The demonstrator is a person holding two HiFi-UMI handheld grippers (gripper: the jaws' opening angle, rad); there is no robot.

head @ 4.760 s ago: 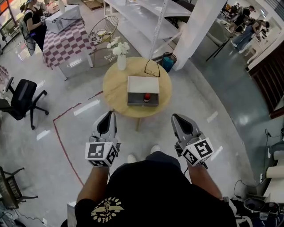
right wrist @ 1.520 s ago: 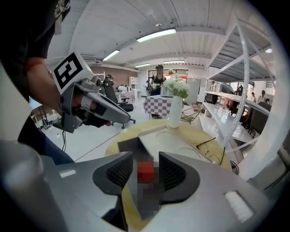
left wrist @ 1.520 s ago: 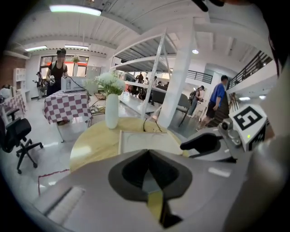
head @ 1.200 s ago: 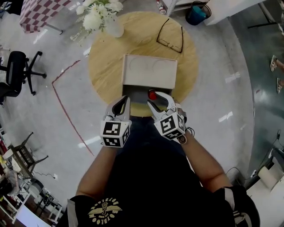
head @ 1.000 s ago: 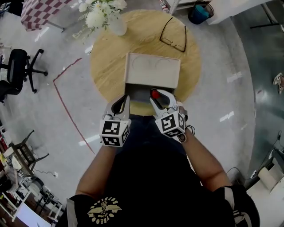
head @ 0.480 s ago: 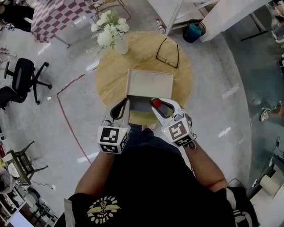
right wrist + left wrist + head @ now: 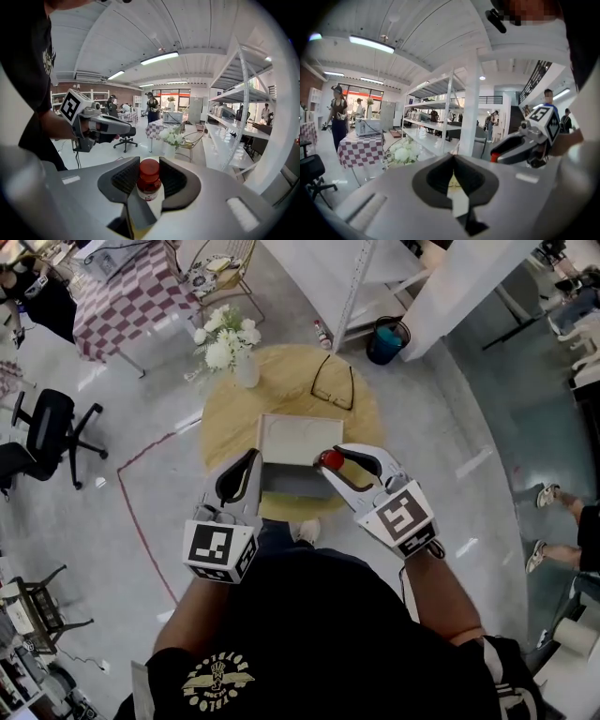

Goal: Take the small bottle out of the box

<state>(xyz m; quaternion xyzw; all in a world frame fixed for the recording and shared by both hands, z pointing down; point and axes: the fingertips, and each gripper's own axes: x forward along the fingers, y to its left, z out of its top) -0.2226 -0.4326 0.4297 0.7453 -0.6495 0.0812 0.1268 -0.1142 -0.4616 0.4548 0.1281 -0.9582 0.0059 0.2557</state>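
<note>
Both hands had risen since a second earlier, away from the open box (image 7: pixel 298 437) on the round wooden counter (image 7: pixel 234 413). The red-capped small bottle (image 7: pixel 329 460) came up with the right tongs (image 7: pixel 337 457), clamped on it mid-frame, so removal looked essentially done. The left tongs (image 7: pixel 251 457) were closed and empty. Both pointed forward and slightly down.

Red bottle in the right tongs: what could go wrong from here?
1. The small red bottle is round and pinched only across its sides by the right tongs; a jolt could let it slip.
2. In the head view it appears above the open box on the round table, so a drop might bounce toward the eyeglasses or the flower vase.
</note>
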